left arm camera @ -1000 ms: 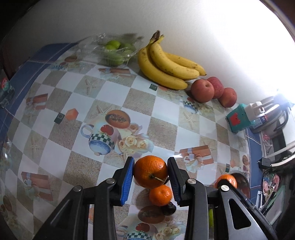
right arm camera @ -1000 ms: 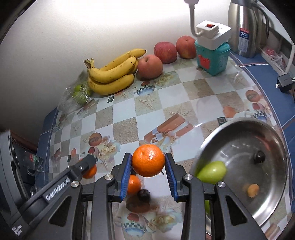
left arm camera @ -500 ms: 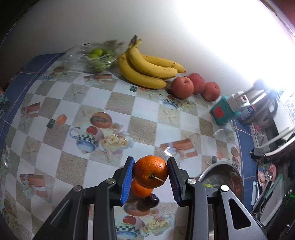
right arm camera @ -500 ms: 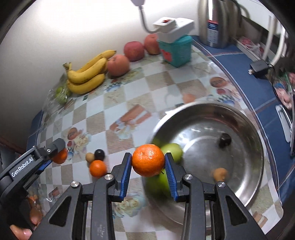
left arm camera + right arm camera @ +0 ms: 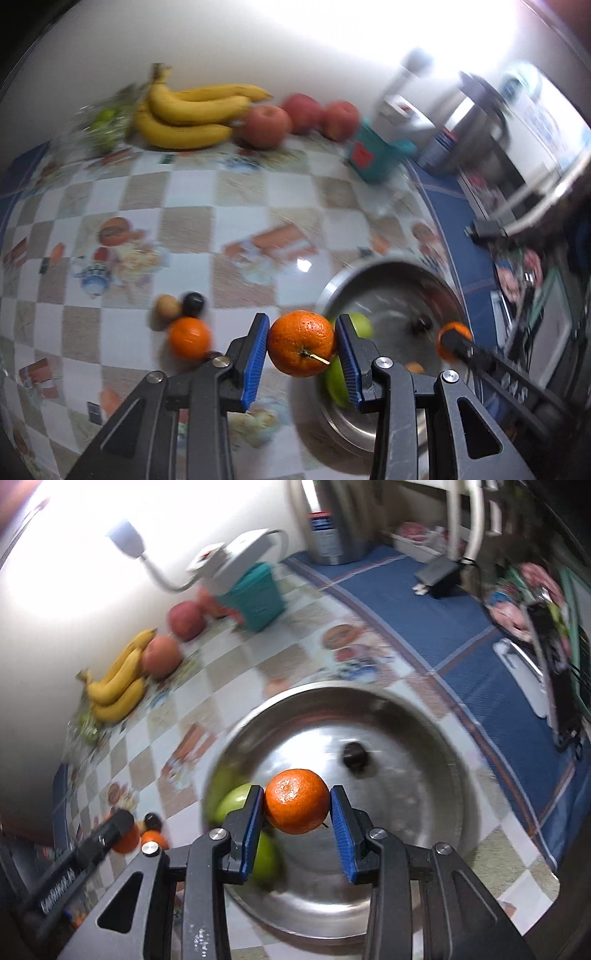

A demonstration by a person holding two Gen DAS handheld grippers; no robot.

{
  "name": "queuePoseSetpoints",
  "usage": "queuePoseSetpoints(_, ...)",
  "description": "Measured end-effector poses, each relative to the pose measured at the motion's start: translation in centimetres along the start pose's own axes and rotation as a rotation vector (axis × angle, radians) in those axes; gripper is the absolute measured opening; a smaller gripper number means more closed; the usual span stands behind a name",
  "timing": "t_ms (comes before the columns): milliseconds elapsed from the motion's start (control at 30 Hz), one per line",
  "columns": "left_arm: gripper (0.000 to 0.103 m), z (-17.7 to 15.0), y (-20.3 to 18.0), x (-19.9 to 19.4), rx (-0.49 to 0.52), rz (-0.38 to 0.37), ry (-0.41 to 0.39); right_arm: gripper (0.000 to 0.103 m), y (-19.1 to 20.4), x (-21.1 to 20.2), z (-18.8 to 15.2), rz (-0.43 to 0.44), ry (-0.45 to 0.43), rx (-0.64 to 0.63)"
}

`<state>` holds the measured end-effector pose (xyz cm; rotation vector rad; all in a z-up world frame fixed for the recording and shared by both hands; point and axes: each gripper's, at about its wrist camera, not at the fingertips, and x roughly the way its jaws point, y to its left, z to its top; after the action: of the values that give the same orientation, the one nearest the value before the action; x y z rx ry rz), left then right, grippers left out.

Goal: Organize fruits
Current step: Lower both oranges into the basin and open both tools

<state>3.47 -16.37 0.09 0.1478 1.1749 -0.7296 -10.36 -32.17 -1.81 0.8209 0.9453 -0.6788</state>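
Two hand-held grippers each pinch an orange between blue pads above a table (image 5: 240, 206) covered in a checkered cloth with printed pictures. The left gripper (image 5: 301, 345) clamps a stemmed orange (image 5: 301, 343) just at the left rim of a steel bowl (image 5: 424, 738). The right gripper (image 5: 297, 803) clamps a second orange (image 5: 296, 800) over the bowl's inside. In the bowl lie green apples (image 5: 236, 797) against its left wall and a small dark fruit (image 5: 354, 757) near the middle. On the cloth left of the bowl sit a small orange (image 5: 188, 338), a dark round fruit (image 5: 193, 303) and a tan one (image 5: 167, 306), touching. Along the wall lie bananas (image 5: 192, 114) and red apples (image 5: 266, 125), beside a teal box (image 5: 251, 596).
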Motion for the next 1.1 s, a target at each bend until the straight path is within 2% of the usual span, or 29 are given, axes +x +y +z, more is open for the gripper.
queuePoseSetpoints(233,0.039,-2.3,-5.1,1.9,0.135,-0.083,0.098,0.038,-3.6,-0.3,0.6,-0.058,-0.022,0.08)
queuePoseSetpoints(433,0.04,-4.3,-7.4,4.1,0.217,-0.063,0.18,0.038,-4.2,1.5,0.5,-0.092,0.023,0.082)
queuePoseSetpoints(700,0.04,-6.1,-8.5,5.4,0.286,-0.028,0.227,0.038,-4.5,3.1,0.0,-0.118,0.069,0.08)
queuePoseSetpoints(1100,0.04,-6.9,-9.1,7.5,0.301,-0.007,0.286,0.038,-4.5,4.6,-0.3,-0.13,0.112,0.079)
